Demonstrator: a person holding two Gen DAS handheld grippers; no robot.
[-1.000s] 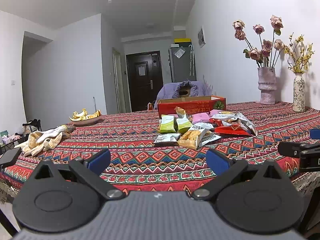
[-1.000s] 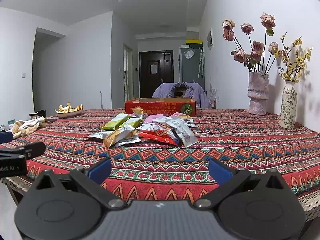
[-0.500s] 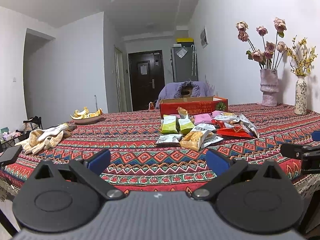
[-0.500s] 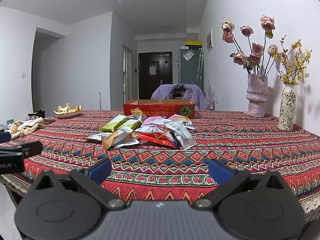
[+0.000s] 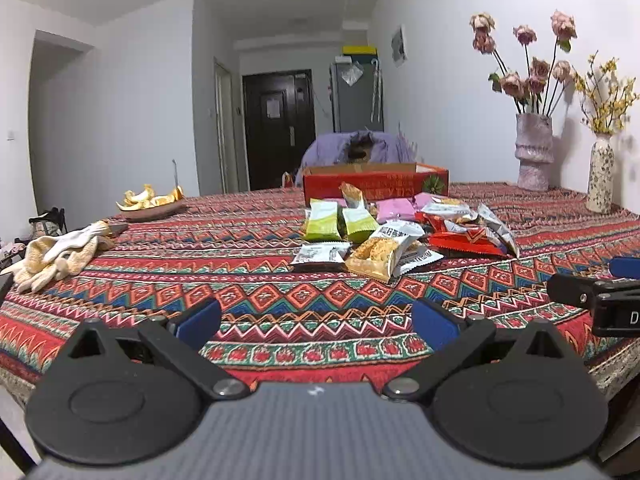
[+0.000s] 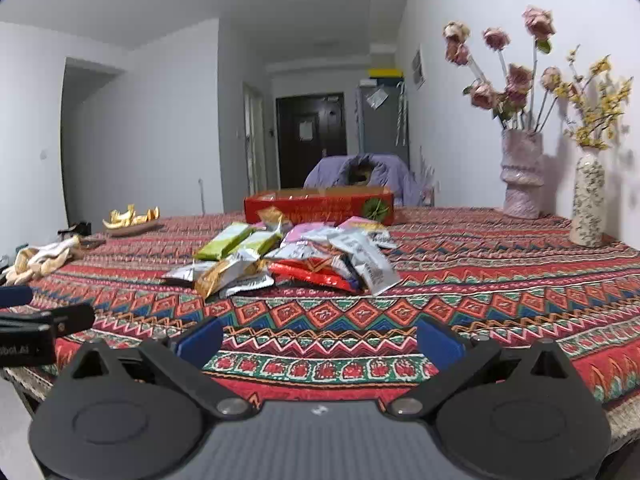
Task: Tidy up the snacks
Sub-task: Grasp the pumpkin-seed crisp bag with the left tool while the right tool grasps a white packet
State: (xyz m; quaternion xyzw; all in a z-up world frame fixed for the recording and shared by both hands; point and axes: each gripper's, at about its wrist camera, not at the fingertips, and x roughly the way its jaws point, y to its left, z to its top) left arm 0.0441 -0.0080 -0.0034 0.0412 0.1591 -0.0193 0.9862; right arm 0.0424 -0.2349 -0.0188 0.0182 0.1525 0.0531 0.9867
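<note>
Your left claw (image 5: 316, 322) and right claw (image 6: 320, 342) both hung wide open and empty over the near edge of the table (image 5: 240, 240), well short of the snacks (image 5: 384, 232). The snacks lay in a loose heap mid-table, just in front of the red box (image 5: 374, 186). Gloves (image 5: 56, 256) lay far left, two vases (image 5: 534, 152) far right.

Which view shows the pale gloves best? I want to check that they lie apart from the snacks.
The left wrist view: the gloves show large at the table's left edge, well clear of the snack pile. The right wrist view shows them smaller, near its left border, also apart from the pile.
</note>
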